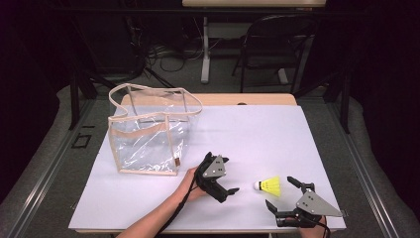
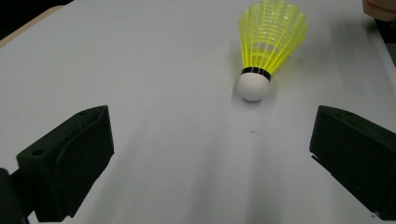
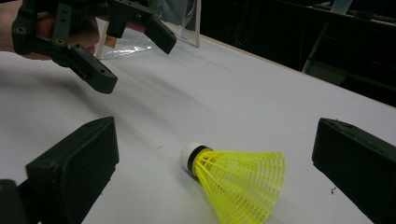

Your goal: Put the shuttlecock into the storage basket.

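Observation:
A yellow shuttlecock (image 1: pixel 270 186) with a white cork tip lies on its side on the white table cover (image 1: pixel 247 129), near the front right. My left gripper (image 1: pixel 231 175) is open just left of it, jaws pointing at the cork. In the left gripper view the shuttlecock (image 2: pixel 266 46) lies ahead of the wide-apart jaws, not between them. My right gripper (image 1: pixel 279 191) is open at the front right, its jaws either side of the shuttlecock (image 3: pixel 238 179) without touching it. The right gripper view also shows the left gripper (image 3: pixel 135 60) hovering open above the table.
A clear plastic tote bag (image 1: pixel 148 131) with beige trim and handles stands upright and open at the back left of the table. The same bag (image 3: pixel 182 18) appears far off behind the left gripper. A dark chair (image 1: pixel 277 44) and desk legs stand beyond the table.

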Action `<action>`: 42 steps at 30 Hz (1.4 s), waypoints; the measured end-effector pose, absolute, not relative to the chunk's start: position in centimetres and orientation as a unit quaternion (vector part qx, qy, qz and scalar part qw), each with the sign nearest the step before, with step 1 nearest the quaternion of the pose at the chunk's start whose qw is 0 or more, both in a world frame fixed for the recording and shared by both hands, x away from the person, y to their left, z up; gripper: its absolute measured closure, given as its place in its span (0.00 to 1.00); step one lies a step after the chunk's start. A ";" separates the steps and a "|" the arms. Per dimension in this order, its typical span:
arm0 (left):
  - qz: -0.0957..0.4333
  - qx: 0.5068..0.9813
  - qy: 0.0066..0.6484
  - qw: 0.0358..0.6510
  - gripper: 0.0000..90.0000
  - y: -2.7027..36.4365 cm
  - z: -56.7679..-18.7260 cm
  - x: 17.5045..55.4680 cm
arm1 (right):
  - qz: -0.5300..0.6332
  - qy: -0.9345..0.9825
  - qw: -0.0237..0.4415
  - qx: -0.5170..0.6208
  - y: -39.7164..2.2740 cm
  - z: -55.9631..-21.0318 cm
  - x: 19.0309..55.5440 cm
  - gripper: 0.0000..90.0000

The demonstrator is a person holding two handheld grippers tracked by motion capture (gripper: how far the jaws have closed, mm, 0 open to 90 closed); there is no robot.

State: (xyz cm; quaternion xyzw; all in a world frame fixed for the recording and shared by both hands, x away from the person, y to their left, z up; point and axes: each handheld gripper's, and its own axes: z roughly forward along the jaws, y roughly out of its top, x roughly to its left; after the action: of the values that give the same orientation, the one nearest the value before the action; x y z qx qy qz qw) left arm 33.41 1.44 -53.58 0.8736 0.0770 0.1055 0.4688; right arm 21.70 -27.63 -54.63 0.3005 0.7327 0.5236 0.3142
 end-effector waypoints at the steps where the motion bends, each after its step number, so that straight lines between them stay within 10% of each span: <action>1: 0.106 0.875 0.076 0.466 0.00 1.2 -53.5 33.4 | 0.523 0.733 0.314 0.300 -27.6 -54.6 21.7 0.00; 27: 0.083 0.906 0.018 0.414 0.01 -4.8 -53.6 34.1 | 0.523 0.732 0.312 0.304 -27.9 -54.7 21.8 0.00; 42: 0.068 0.929 -0.016 0.363 0.28 -7.1 -54.0 34.1 | 0.523 0.733 0.311 0.304 -27.8 -54.7 21.8 0.00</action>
State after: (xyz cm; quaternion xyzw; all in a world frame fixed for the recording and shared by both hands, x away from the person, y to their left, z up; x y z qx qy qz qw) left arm 34.07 -7.08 -54.02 0.9291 -0.0157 0.0677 0.3633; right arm 21.81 -27.83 -54.69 0.3040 0.7326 0.5234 0.3115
